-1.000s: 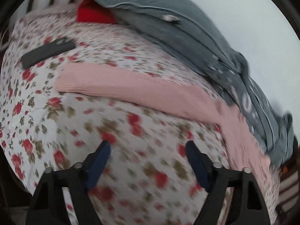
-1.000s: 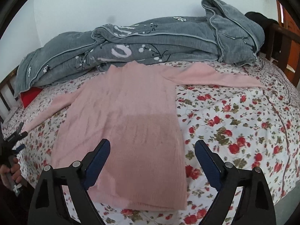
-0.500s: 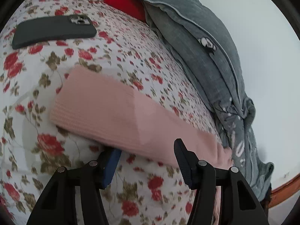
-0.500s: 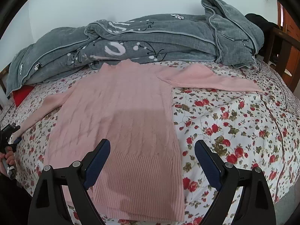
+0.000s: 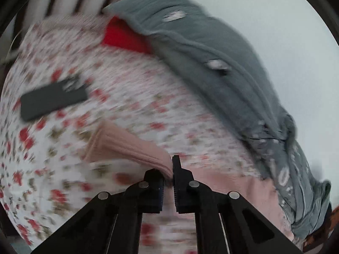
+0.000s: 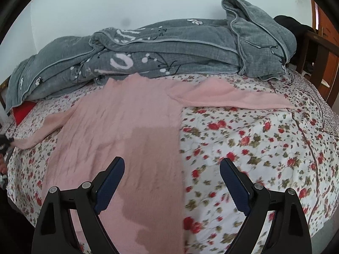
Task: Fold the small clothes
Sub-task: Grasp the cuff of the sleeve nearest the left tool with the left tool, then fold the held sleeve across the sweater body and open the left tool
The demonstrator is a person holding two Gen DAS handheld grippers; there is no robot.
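- At the far left of the left wrist view, we are seeing a flat dark grey phone [image 5: 53, 100] lying on the white bedsheet printed with red roses [image 5: 38, 169], well apart from our tool.
- Just right of the phone, the ribbed cuff of the pale pink knitted sweater's sleeve [image 5: 125, 146] is rising off the sheet, and the whole view is blurring.
- Our left gripper [image 5: 172, 169] is clamping that sleeve: its jaws are standing almost together, with pink knit pinched between them.
- Further right, a red cushion [image 5: 125, 38] is peeking out from under the rumpled grey quilt with white flower prints [image 5: 211, 67], which is running along the wall side of the bed.
- In the right wrist view, the sleeve is stretching to the far left edge, where the other tool is gripping its end.
- The pale pink knitted sweater [image 6: 127, 137] is lying flat on the sheet, front of the grey quilt, its collar touching the quilt's edge.
- Its other sleeve [image 6: 228, 98] is lying spread out to the right across the roses.
- Our right gripper [image 6: 172, 178] is hovering over the sweater's lower hem with its jaws wide apart, holding nothing; one blue finger pad [image 6: 110, 182] is showing above the knit, the other above bare sheet.
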